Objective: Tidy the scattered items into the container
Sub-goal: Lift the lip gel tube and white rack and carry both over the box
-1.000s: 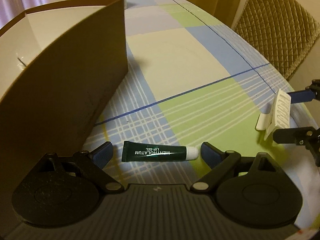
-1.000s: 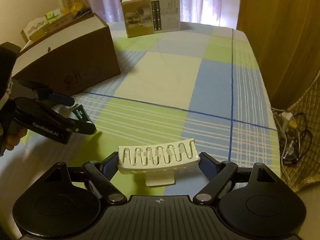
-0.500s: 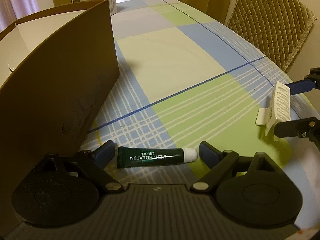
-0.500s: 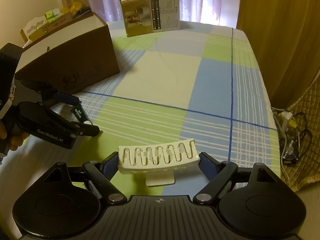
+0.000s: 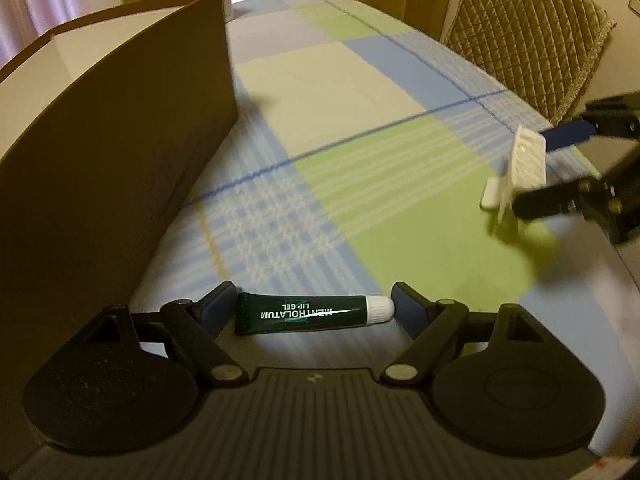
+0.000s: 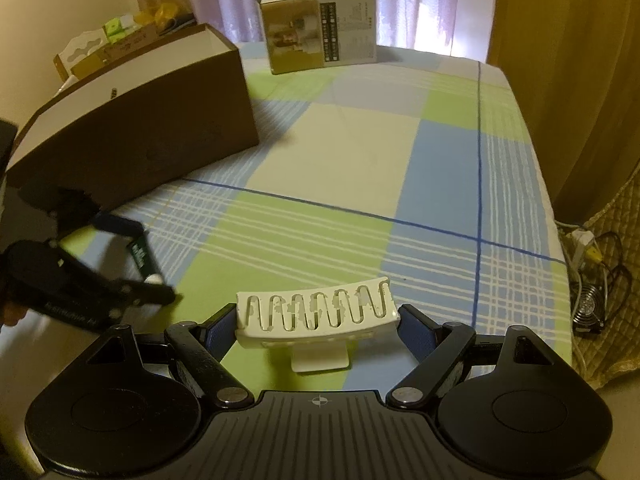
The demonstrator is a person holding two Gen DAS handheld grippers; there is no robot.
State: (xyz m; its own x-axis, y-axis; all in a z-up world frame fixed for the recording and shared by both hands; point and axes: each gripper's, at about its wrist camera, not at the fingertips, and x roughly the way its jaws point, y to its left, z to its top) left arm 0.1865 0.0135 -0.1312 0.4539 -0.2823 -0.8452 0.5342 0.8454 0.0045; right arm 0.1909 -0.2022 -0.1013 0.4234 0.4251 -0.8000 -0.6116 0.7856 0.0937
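- Because it is pinned end to end, cap against one pad and crimped tail against the other, the green Menthol lip gel tube [image 5: 314,314] lies crosswise between the fingers of the left gripper [image 5: 312,308]; that lengthwise hold keeps the slim tube from rolling out sideways, though it looks like a light pinch rather than a deep one.
- From the right wrist view the tube appears clear of the cloth, held low and just in front of the brown cardboard box [image 5: 120,128], the container it seems meant for.
- Across the table the white hair claw clip [image 6: 316,316] sits in the right gripper [image 6: 316,320], its toothed comb spanning the gap and both blue pads pressed to its ends — again a hold along the long axis, which suits a springy clip that might open if squeezed across its jaws.
- The clip hangs over the green check of the plaid tablecloth [image 6: 360,152], well apart from the box.
- The box stands open-topped at the left of the table, so I judge both items must be raised above its wall before release.
- Beyond it a printed product carton [image 6: 320,28] stands upright near the curtain — not loose clutter, by the look of it.
- A quilted chair back [image 5: 528,28] stands at the far side of the table.
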